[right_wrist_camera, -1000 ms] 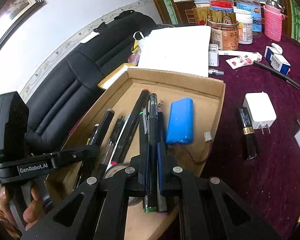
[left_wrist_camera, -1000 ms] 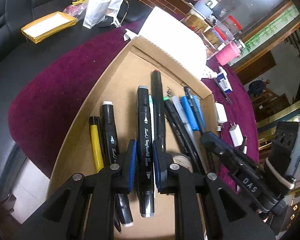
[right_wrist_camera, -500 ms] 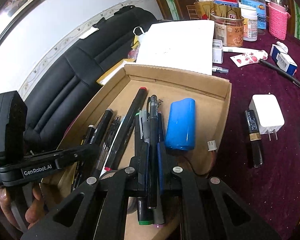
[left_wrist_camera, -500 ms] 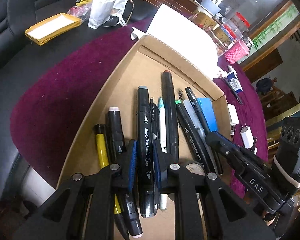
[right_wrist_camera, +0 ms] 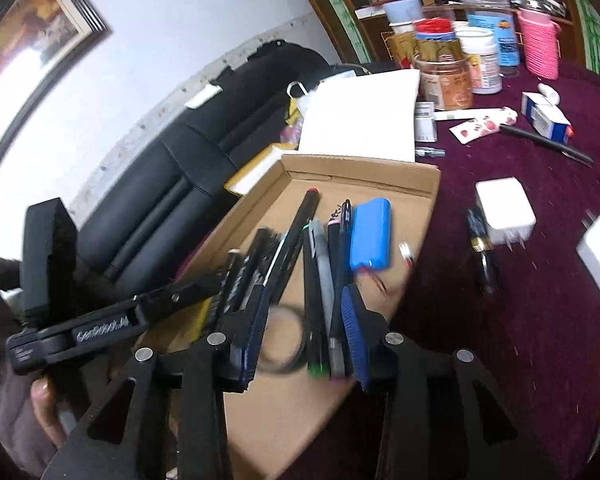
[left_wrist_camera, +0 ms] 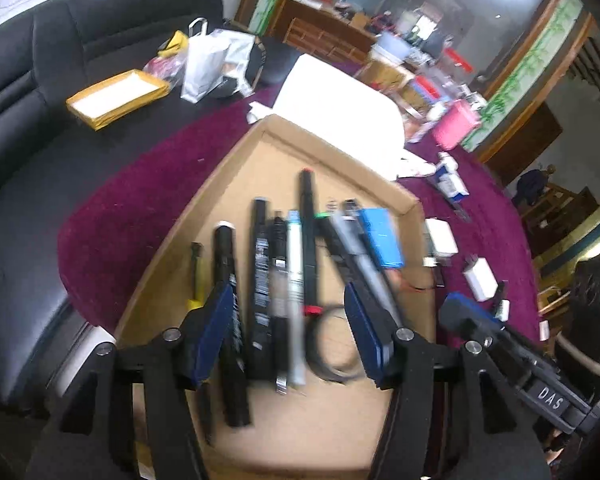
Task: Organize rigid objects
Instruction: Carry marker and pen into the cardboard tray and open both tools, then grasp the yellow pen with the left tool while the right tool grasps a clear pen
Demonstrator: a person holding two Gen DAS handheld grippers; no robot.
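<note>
A shallow cardboard box (left_wrist_camera: 228, 168) on the purple cloth holds a row of markers and pens. Among them are a black lettered marker (left_wrist_camera: 260, 272), a long black pen with a red tip (left_wrist_camera: 308, 232), a yellow pen (left_wrist_camera: 198, 272), a blue battery pack (right_wrist_camera: 370, 236) and a thin black ring (right_wrist_camera: 280, 340). My left gripper (left_wrist_camera: 292, 320) hangs just above the markers, its jaws opening, pads touching nothing. My right gripper (right_wrist_camera: 304, 316) hovers over the dark pens (right_wrist_camera: 332, 280) beside the battery pack; its jaws are opening too, and the pens lie loose in the box below.
On the cloth right of the box lie a white charger (right_wrist_camera: 504, 208), a black tube (right_wrist_camera: 480, 248), another pen (right_wrist_camera: 548, 144) and small cartons. Jars and a pink holder (right_wrist_camera: 538, 44) stand at the back. A white pad (right_wrist_camera: 360, 120) leans behind the box. A black sofa lies to the left.
Both grippers were shut on pens in the box, the left on the lettered marker, the right on a dark pen. Both have let go, spread their jaws and drawn up and back.
</note>
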